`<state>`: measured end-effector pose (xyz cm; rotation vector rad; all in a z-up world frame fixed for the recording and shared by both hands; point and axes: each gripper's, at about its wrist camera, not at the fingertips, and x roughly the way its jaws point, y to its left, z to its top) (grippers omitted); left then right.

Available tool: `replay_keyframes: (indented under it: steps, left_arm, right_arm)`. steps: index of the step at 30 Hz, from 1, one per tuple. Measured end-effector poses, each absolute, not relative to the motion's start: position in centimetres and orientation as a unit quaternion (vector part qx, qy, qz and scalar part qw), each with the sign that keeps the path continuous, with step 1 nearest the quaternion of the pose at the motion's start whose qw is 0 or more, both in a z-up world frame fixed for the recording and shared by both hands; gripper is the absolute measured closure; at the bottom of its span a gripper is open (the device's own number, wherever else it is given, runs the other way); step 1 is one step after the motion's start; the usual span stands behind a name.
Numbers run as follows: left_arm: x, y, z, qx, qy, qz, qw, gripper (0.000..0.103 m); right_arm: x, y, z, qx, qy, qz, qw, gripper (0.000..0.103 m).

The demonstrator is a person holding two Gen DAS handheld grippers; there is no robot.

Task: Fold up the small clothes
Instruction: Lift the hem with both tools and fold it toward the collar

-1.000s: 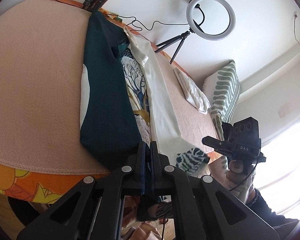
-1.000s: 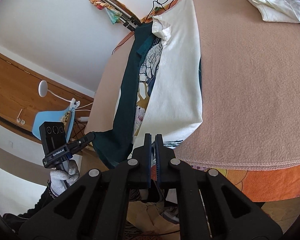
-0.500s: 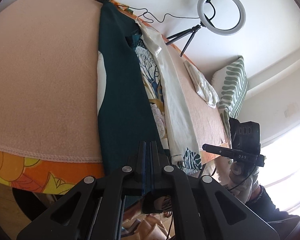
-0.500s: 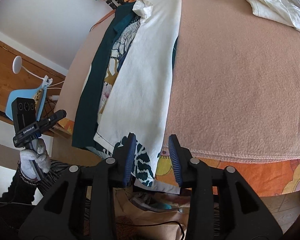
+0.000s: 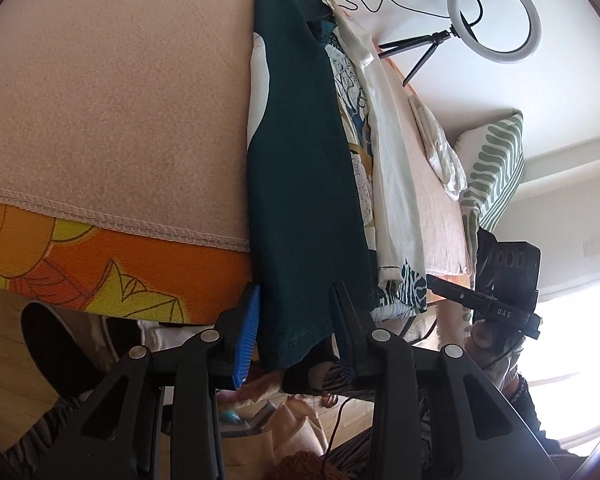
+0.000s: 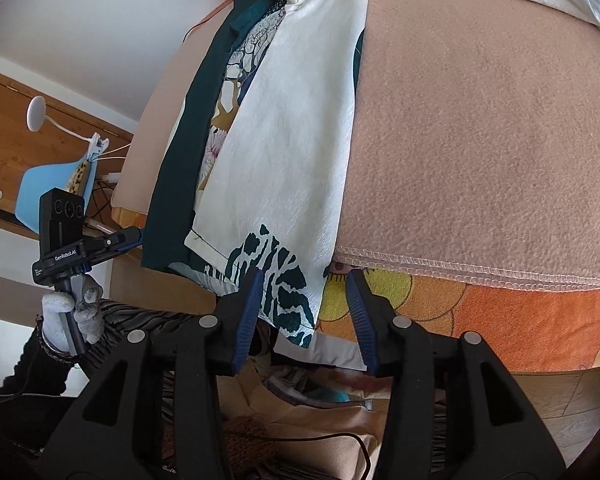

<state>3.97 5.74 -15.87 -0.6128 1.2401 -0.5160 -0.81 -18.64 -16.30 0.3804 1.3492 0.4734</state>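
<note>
A shirt lies folded lengthwise on the pink blanket (image 5: pixel 100 100), its hem hanging over the bed's near edge. Its dark green panel (image 5: pixel 300 160) faces the left wrist view and its white panel (image 6: pixel 296 120) faces the right wrist view, with a tree print between them. My left gripper (image 5: pixel 296 292) is opening. The green hem hangs loose between its jaws, clear of the blue pad (image 5: pixel 246 332). My right gripper (image 6: pixel 305 276) is opening too. The white corner with the dark leaf print (image 6: pixel 276 280) droops between its jaws, unpinched.
A crumpled white garment (image 5: pixel 440 152) and a green-striped pillow (image 5: pixel 496 168) lie at the far end of the bed. A ring light on a tripod (image 5: pixel 494 20) stands beyond. An orange floral sheet (image 6: pixel 460 312) covers the bed's side. Bags (image 6: pixel 320 412) sit on the floor below.
Both grippers were shut on the shirt's hem and have opened, the right one first. Both sank toward the bed's edge, and the hem now hangs free.
</note>
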Motion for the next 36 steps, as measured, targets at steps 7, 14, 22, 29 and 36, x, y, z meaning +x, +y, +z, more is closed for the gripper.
replay_keyframes:
  steps: [7,14,22,29,36]
  left_arm:
    - [4.0,5.0,-16.7,-0.291,0.56,-0.264,0.729,0.097]
    - [4.3,5.4,-16.5,-0.333,0.536,-0.281,0.723,0.102]
    - [6.6,5.7,-13.6,-0.342,0.49,-0.284,0.75,0.102]
    - [11.0,5.7,-11.9,-0.332,0.471,-0.282,0.767,0.102]
    - [16.0,5.7,-12.4,-0.313,0.473,-0.258,0.782,0.102]
  right_arm:
    - [-1.3,-16.4,-16.5,0.148,0.615,0.238,0.737,0.076]
    - [-0.8,-17.3,-16.9,0.198,0.613,0.234,0.728,0.099]
    - [0.7,-19.2,-14.3,0.271,0.566,0.234,0.743,0.099]
    - [5.3,-19.6,-12.2,0.281,0.537,0.227,0.763,0.099]
    - [11.5,-19.7,-14.1,0.289,0.544,0.192,0.764,0.099]
